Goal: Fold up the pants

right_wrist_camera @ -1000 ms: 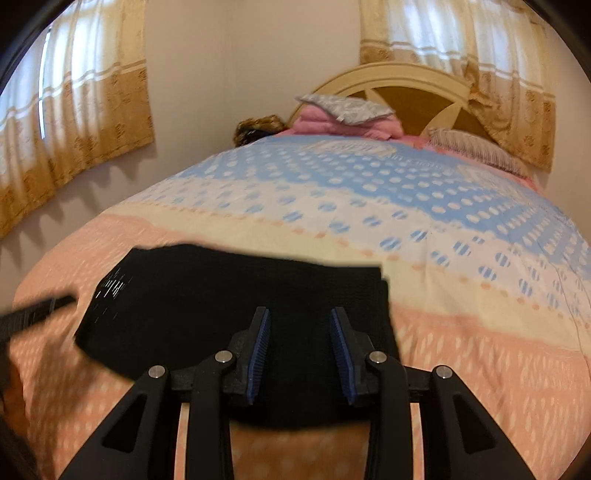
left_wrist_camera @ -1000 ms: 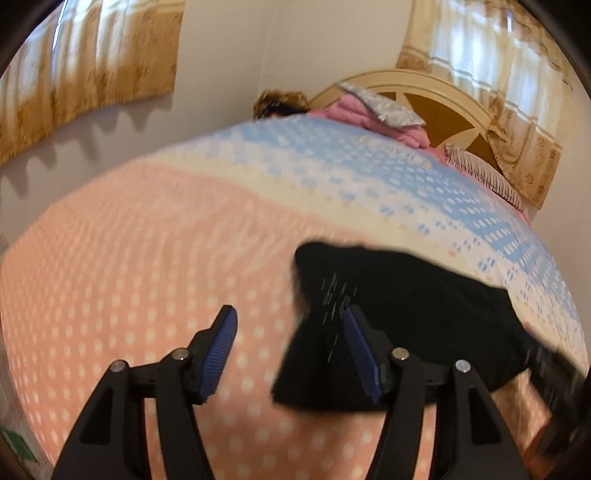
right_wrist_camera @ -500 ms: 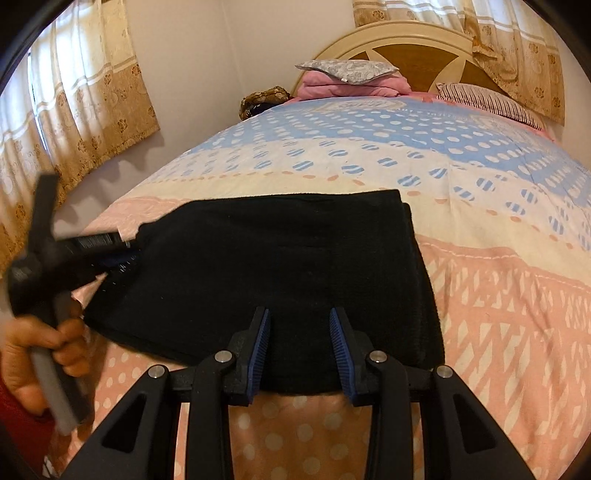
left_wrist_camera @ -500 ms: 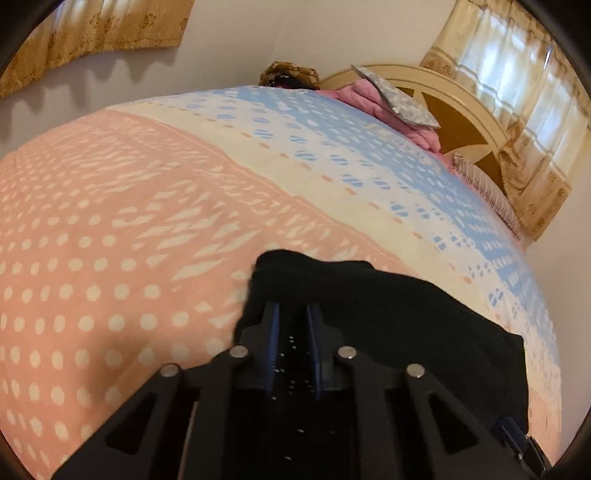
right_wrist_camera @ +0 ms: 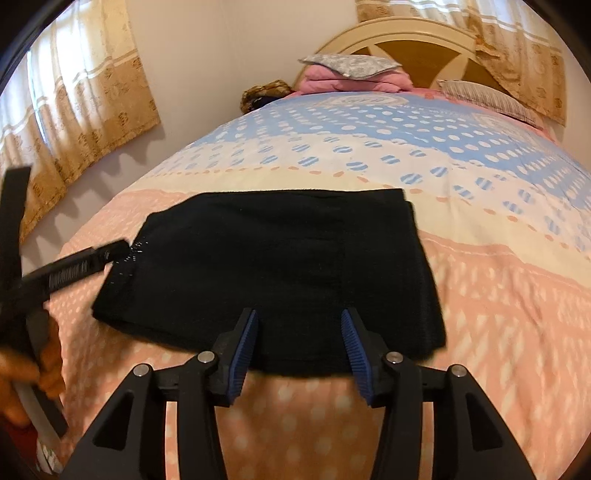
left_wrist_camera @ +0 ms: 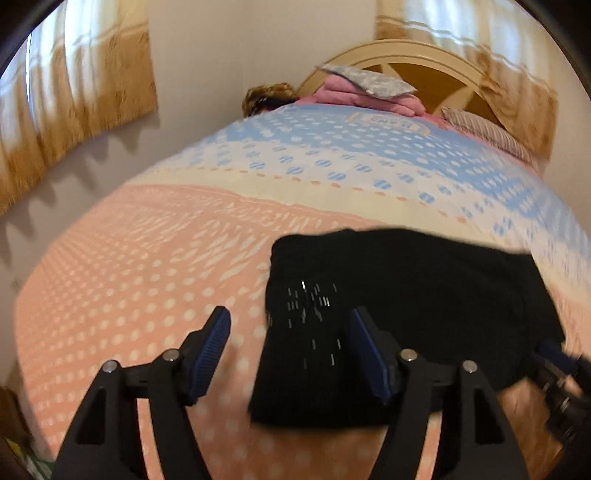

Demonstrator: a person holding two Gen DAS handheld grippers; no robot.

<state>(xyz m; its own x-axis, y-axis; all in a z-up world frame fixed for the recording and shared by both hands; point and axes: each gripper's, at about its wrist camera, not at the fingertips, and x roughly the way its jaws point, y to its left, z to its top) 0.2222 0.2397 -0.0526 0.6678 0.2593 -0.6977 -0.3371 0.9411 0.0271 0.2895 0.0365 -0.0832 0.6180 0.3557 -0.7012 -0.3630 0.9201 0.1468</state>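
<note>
Black pants, folded into a compact rectangle, lie flat on the pink, white-dotted part of the bedspread, in the lower centre of the right wrist view and the lower right of the left wrist view. The bed's cover changes to cream and then blue bands toward the upper frame. No container shows in either view; the only stacked items are a folded pink blanket with a grey patterned pillow on top, at the head of the bed in front of the cream headboard. A striped pillow lies to the right of them.

Left hand-held gripper: released. Its jaws have just been opening and stand wide apart, straddling the pants' left edge without pressing it; small silvery marks on the cloth show between the blue pads.

Right hand-held gripper: released. Its jaws have just been opening, and the near edge of the pants sits between the pads with a gap on either side.

In the right wrist view the left tool enters from the left edge, its tip at the pants' left corner, held by a hand. Beige curtains hang in the upper corners.
</note>
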